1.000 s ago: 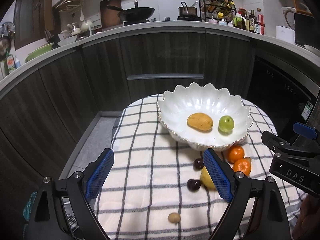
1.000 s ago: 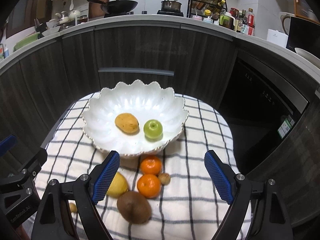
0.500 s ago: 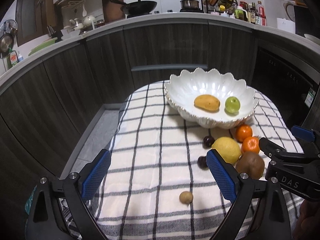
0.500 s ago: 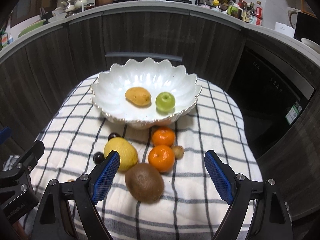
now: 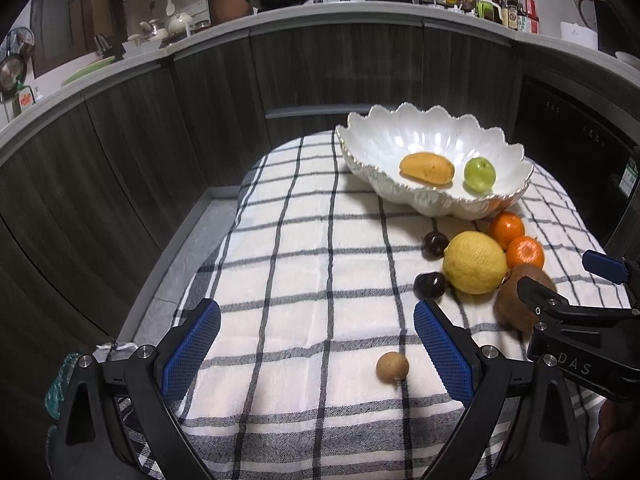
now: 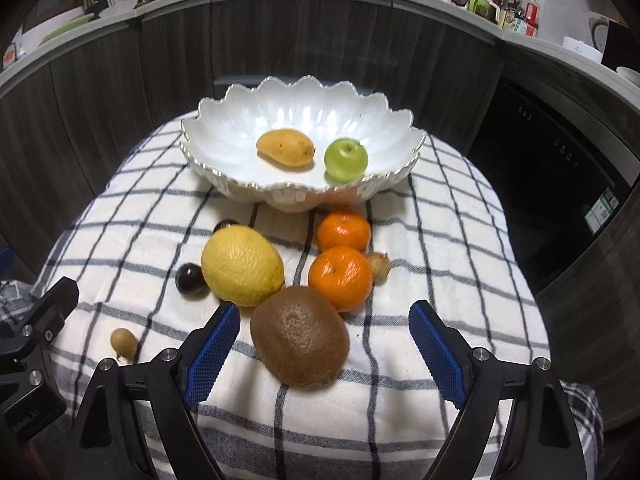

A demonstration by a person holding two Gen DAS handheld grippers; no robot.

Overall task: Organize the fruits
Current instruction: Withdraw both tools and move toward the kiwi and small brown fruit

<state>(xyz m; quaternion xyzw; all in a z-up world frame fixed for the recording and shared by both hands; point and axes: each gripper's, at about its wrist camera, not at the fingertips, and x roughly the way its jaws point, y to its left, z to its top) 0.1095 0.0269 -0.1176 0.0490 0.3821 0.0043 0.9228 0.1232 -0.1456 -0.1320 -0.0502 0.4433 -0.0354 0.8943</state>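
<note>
Both grippers, left gripper and right gripper, hover with fingers spread wide and empty over the checked table, the kiwi between the right's fingers, its near end half hidden in the left view.

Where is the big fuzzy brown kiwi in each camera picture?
Left wrist view: the fuzzy brown oval kiwi lies at the right, partly hidden behind the right tongs.
Right wrist view: the kiwi lies low in the middle, between the open right tongs' blue pads.
Shared landmark: the big round yellow lemon right beside it, in front of the white scalloped bowl.
</note>
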